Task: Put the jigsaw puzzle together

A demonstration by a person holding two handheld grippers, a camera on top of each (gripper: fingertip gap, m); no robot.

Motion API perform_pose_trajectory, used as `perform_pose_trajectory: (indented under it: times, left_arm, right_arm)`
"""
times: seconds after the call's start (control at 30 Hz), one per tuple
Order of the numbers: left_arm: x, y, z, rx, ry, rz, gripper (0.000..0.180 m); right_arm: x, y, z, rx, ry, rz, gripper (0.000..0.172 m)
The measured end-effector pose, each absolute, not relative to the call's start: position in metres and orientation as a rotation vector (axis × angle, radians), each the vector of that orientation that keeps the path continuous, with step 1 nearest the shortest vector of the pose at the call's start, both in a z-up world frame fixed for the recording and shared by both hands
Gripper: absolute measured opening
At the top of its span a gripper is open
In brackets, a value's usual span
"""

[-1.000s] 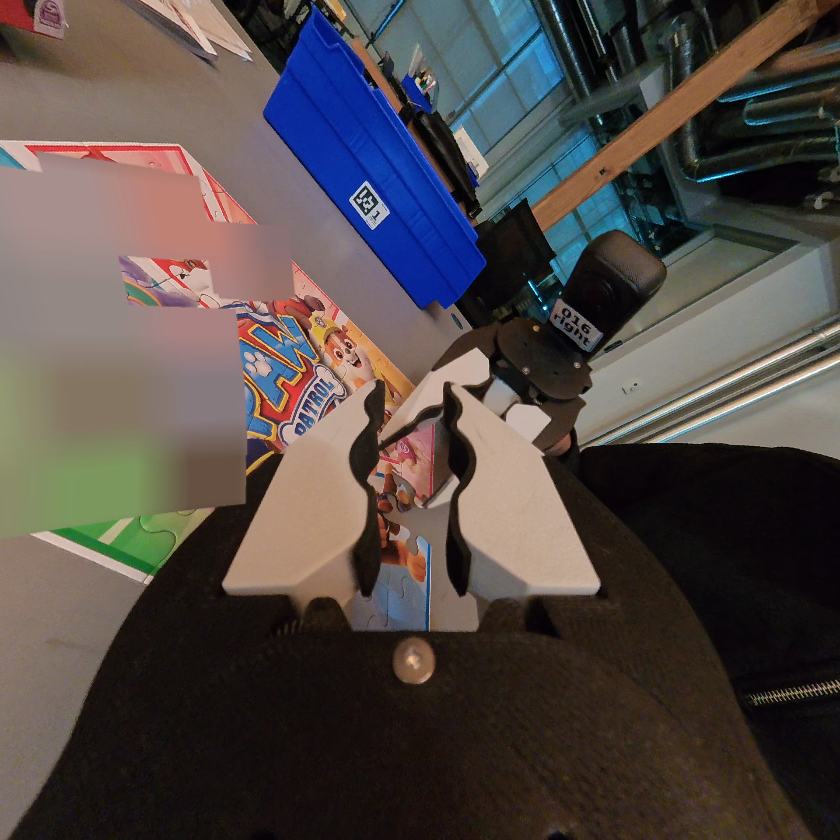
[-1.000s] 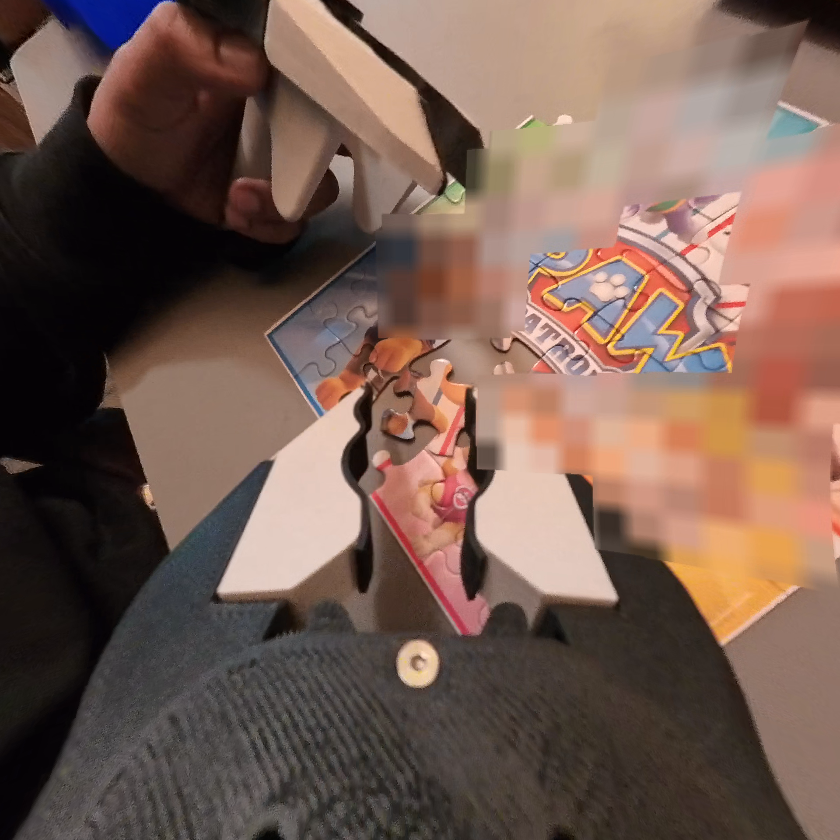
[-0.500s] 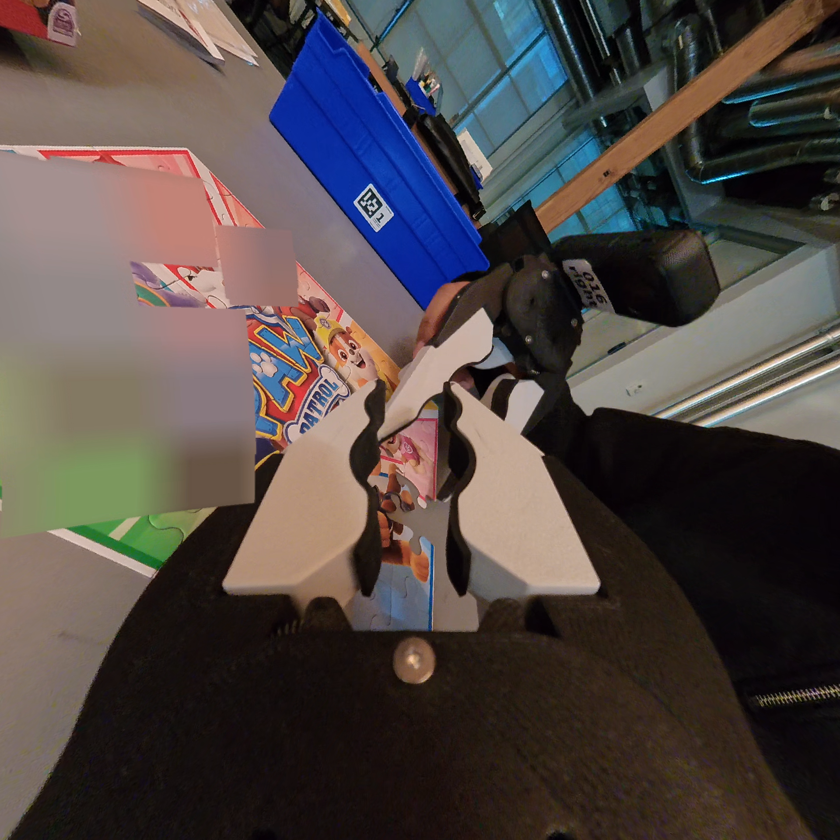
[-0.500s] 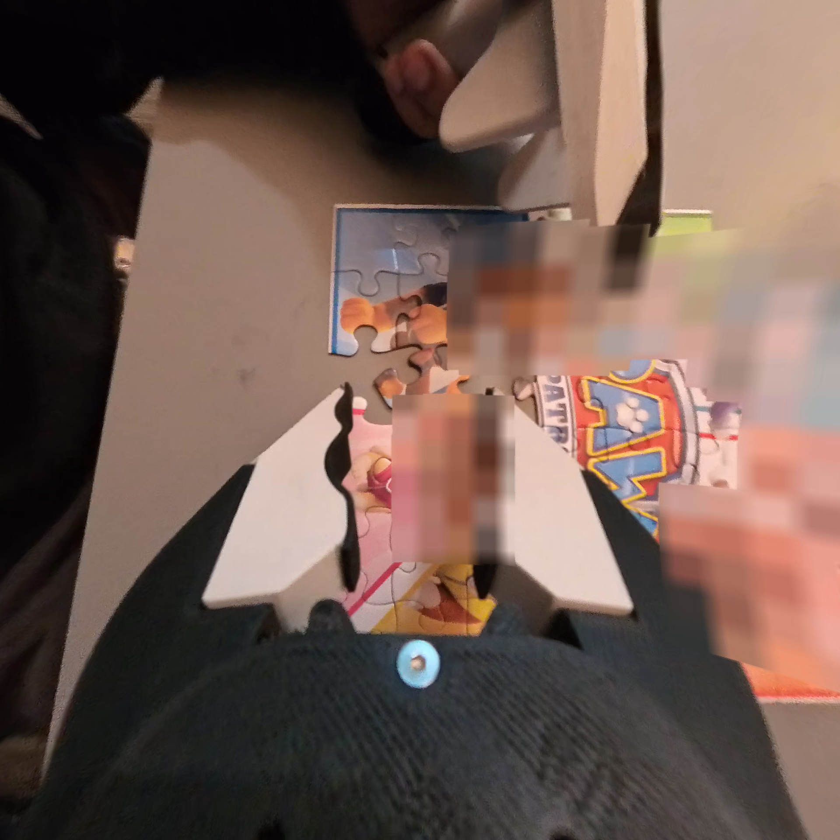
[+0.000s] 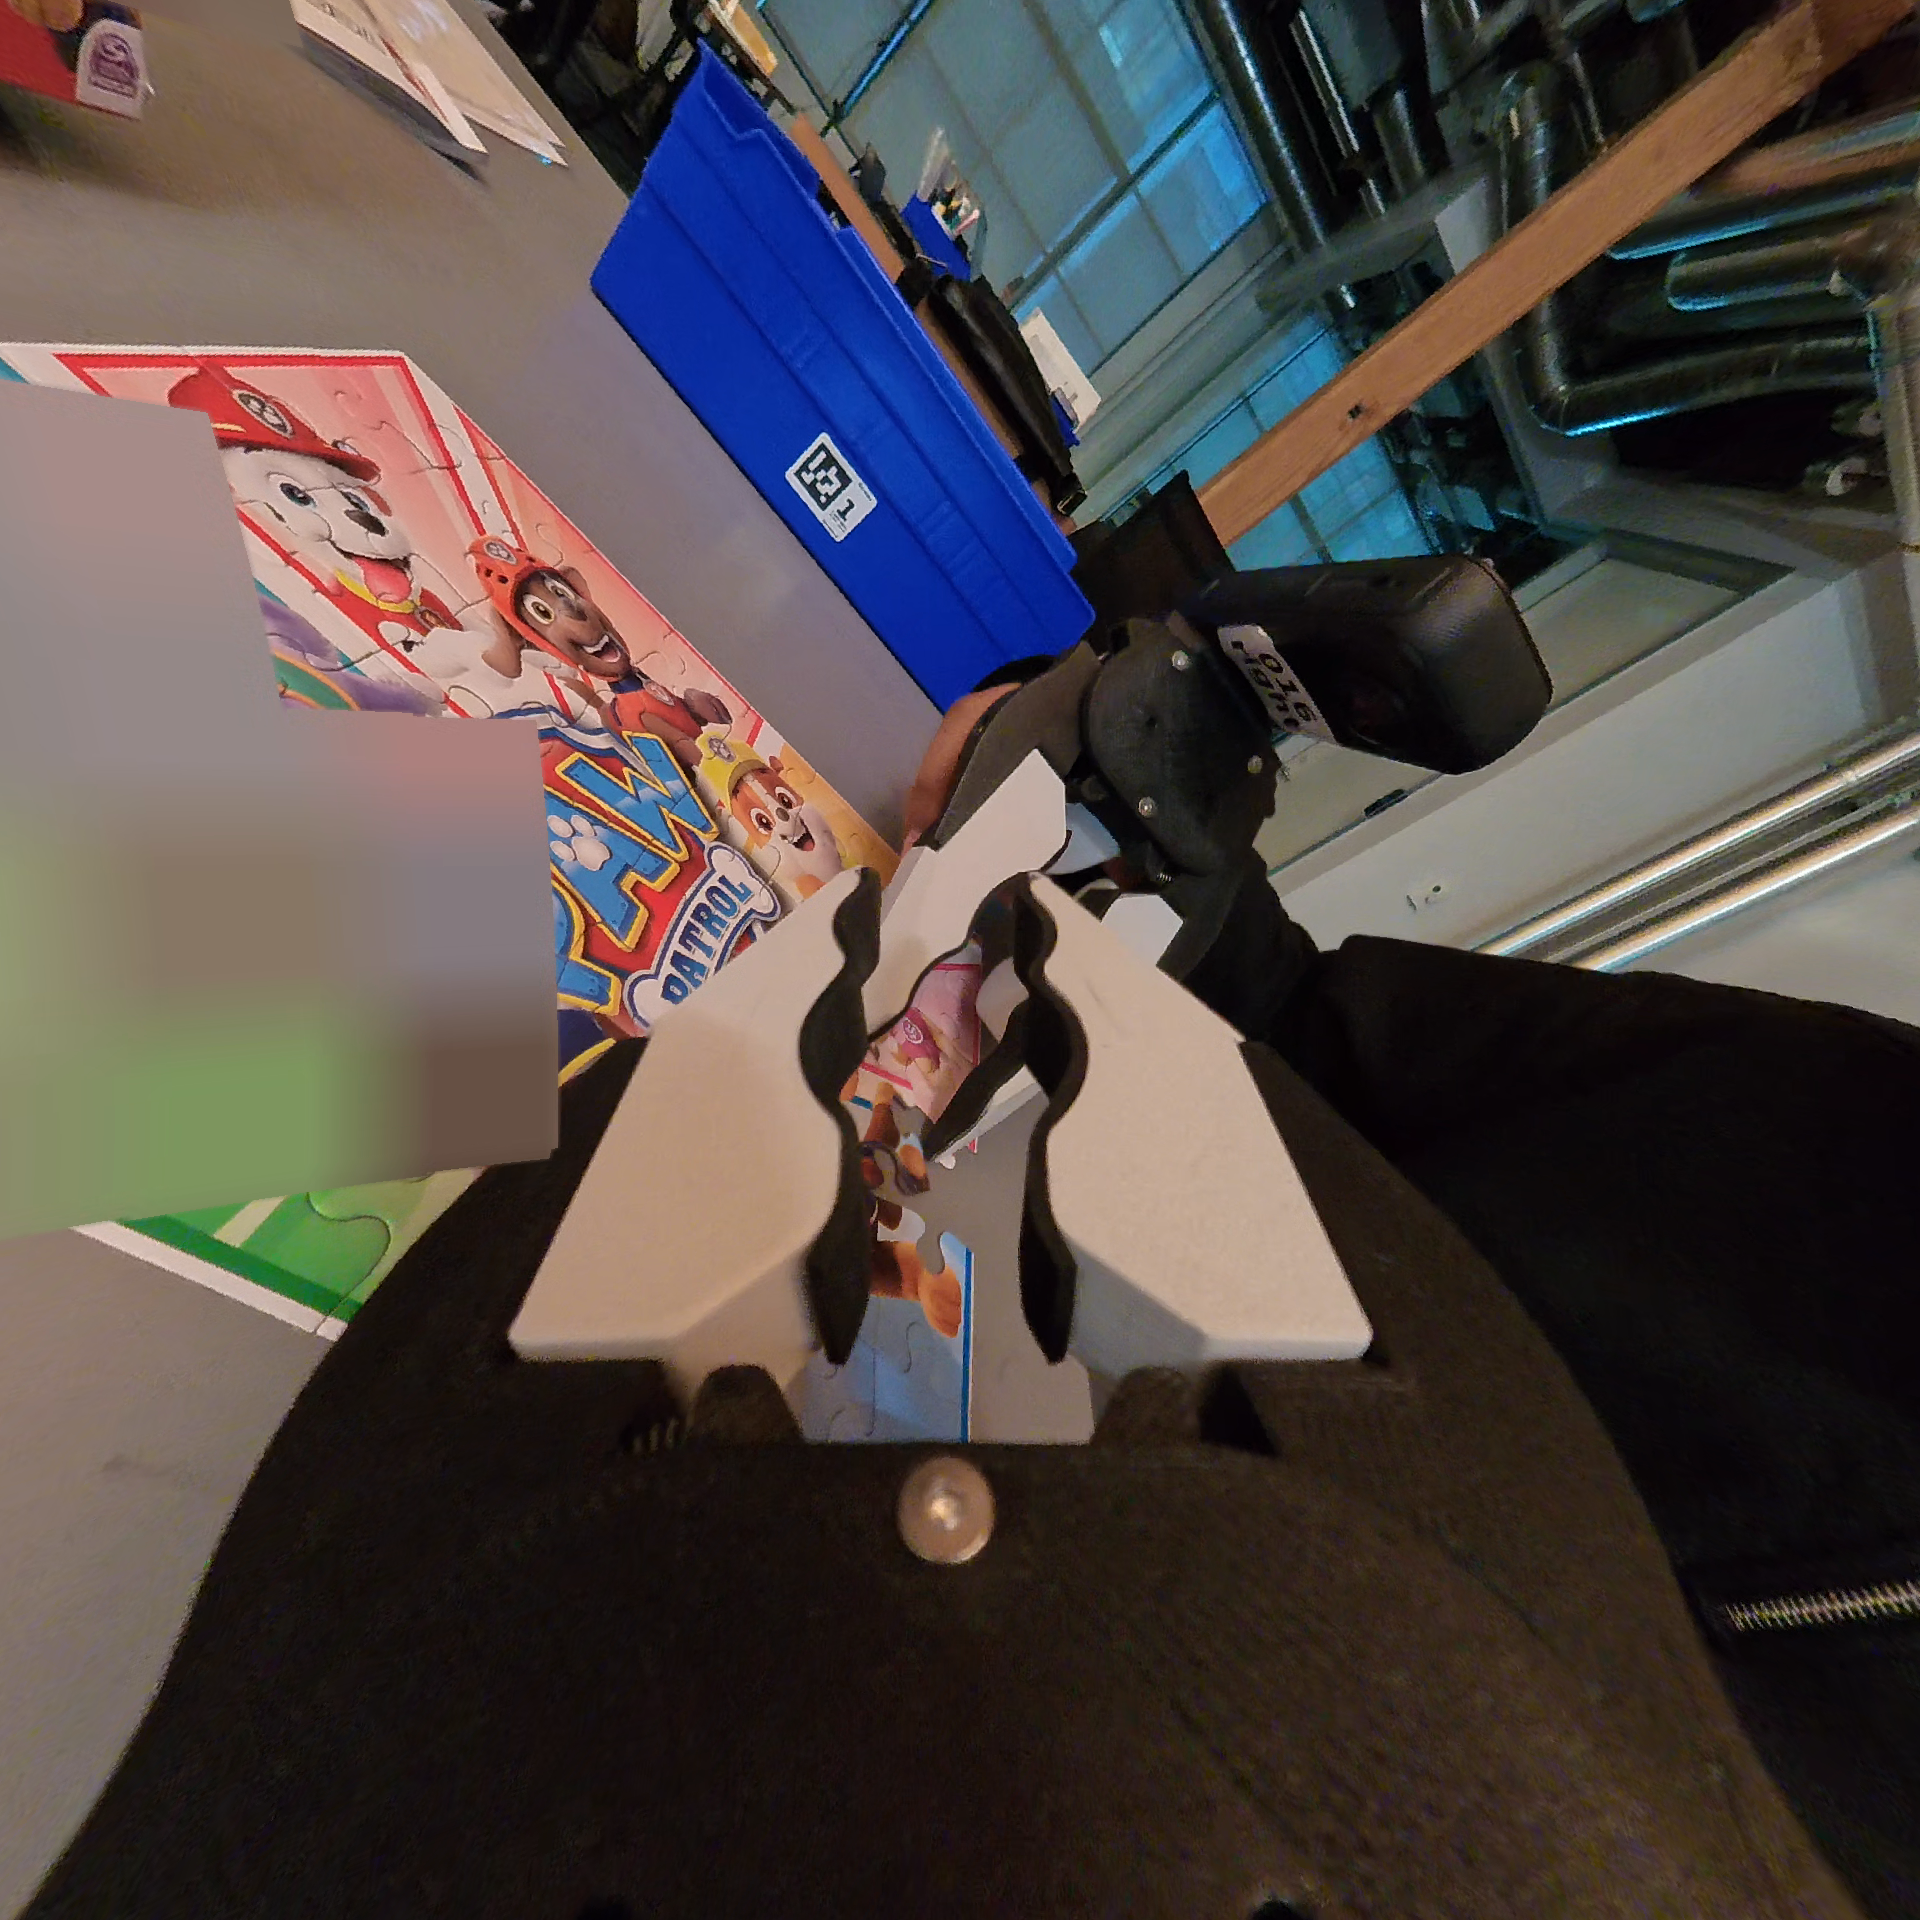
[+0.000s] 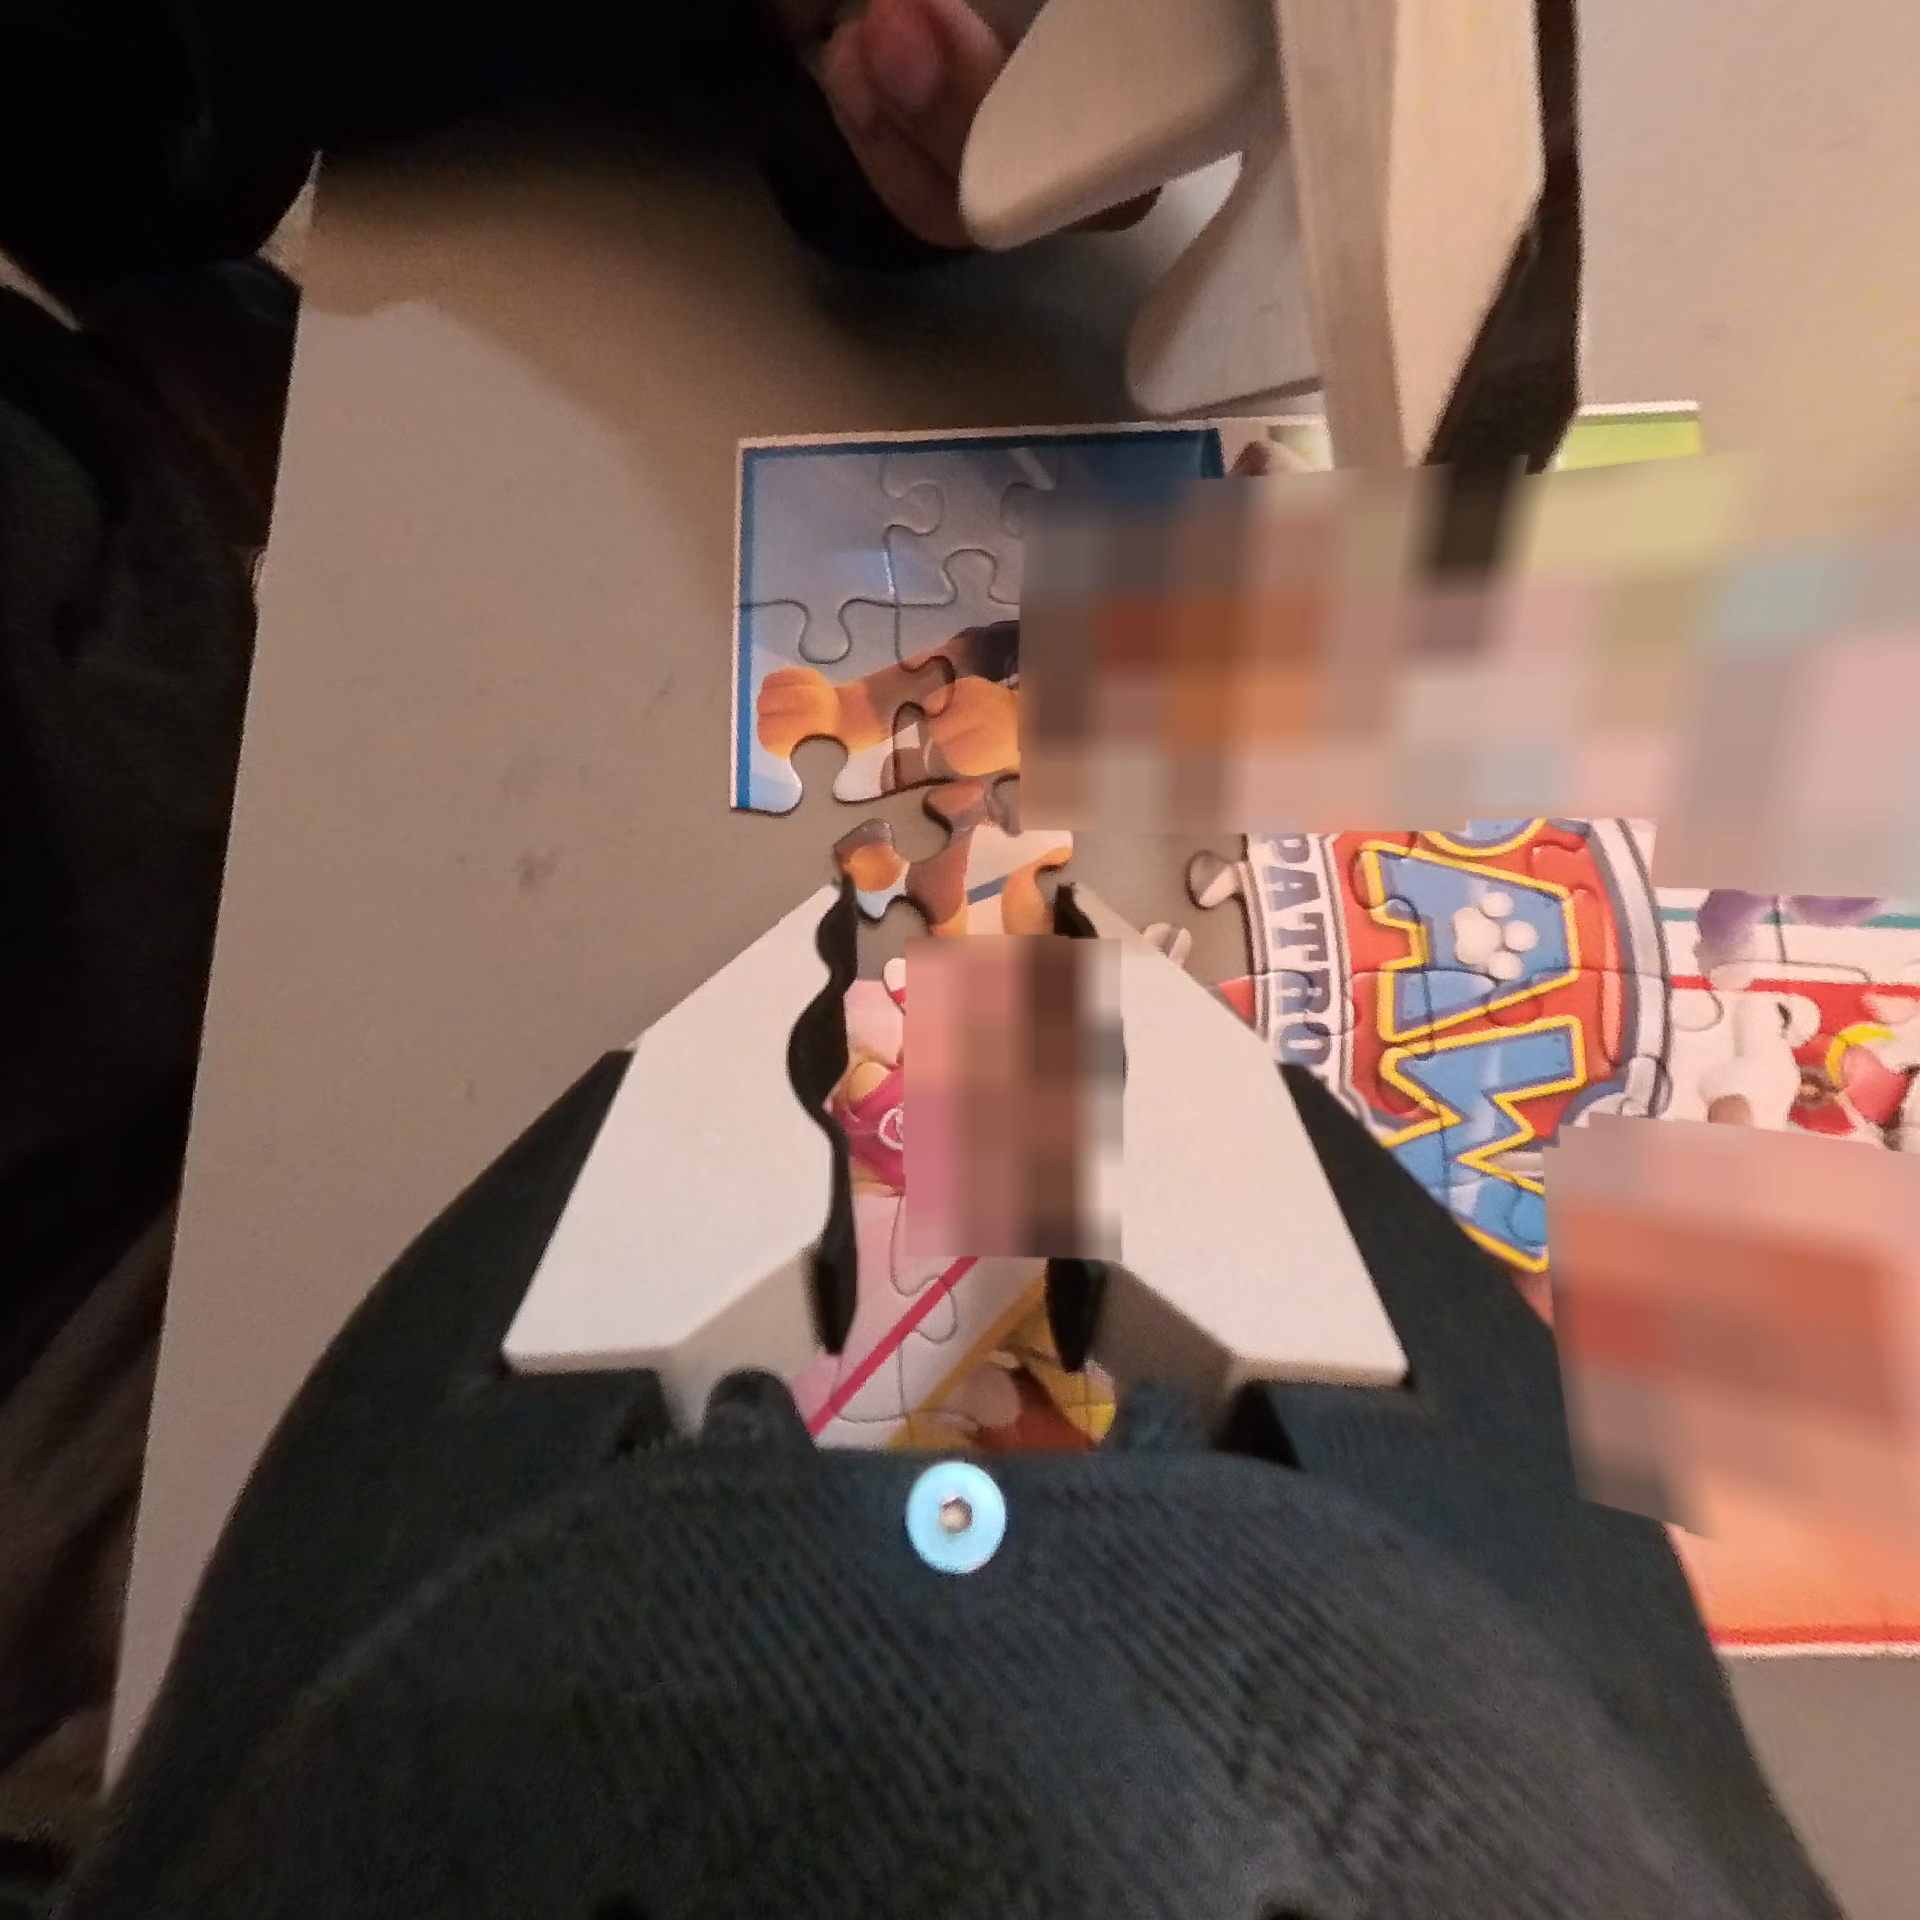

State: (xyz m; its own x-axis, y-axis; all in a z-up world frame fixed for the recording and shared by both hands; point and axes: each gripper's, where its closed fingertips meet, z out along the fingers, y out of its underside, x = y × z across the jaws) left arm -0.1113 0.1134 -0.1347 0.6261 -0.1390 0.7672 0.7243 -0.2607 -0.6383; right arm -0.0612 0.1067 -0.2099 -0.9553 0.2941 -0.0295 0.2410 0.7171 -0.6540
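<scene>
1. Two hand-held grippers work over one grey desk [image 5: 665, 343], whose matte top shows a few faint scuffs in the right wrist view.
2. Most of the near desk is covered by a colourful cartoon jigsaw puzzle [image 5: 644, 852], largely assembled (parts of it lie under blurred patches).
3. Its blue-bordered corner section [image 6: 831, 582] sits slightly apart from the rest, with bare desk showing in the gap.
4. The left hand-held gripper [image 5: 940, 935] hovers above that area with its jaws parted by a moderate gap, nothing between the black wavy pads.
5. The right hand-held gripper [image 6: 951, 914] points down at the puzzle, jaws also apart; a mosaic patch covers much of the space between them, so whether the pads press on anything cannot be told.
6. A loose brown-and-orange puzzle piece [image 6: 966, 873] lies at its fingertips, just short of the blue corner section.
7. Seen from the left wrist view, the right hand-held gripper's white fingers [image 5: 997, 831] reach in just beyond the left one's tips, over a pink part of the picture.
8. A blue plastic bin [image 5: 831, 395] with a square code sticker stands along the far desk edge.
9. Papers [image 5: 436, 73] lie at the far end.
10. Beyond are large windows [image 5: 1091, 187], a wooden beam [image 5: 1507, 270] and metal ducts [image 5: 1714, 343].
</scene>
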Motion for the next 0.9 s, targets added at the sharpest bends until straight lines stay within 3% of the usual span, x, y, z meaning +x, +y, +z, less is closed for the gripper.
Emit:
perform_pose_trajectory:
  times: [0.03, 0.3, 0.7, 0.9]
  left_arm:
    - [-0.1113, 0.1133, -0.1344, -1.636, -0.491, -0.887, 0.023]
    - [-0.1116, 0.1134, -0.1341, -1.635, -0.492, -0.882, 0.023]
    - [-0.1123, 0.1136, -0.1359, -1.646, -0.493, -0.868, 0.023]
    - [-0.1116, 0.1142, -0.1369, -1.654, -0.491, -0.866, 0.023]
  right_arm:
    - [-0.0616, 0.1063, -0.2098, -0.485, -2.823, 1.067, 0.037]
    - [-0.0671, 0.1101, -0.2097, -0.826, -2.62, 1.041, 0.037]
    - [-0.0687, 0.1084, -0.2101, -0.929, -2.538, 1.005, 0.04]
    - [-0.0652, 0.1072, -0.2062, -0.931, -2.524, 1.04, 0.05]
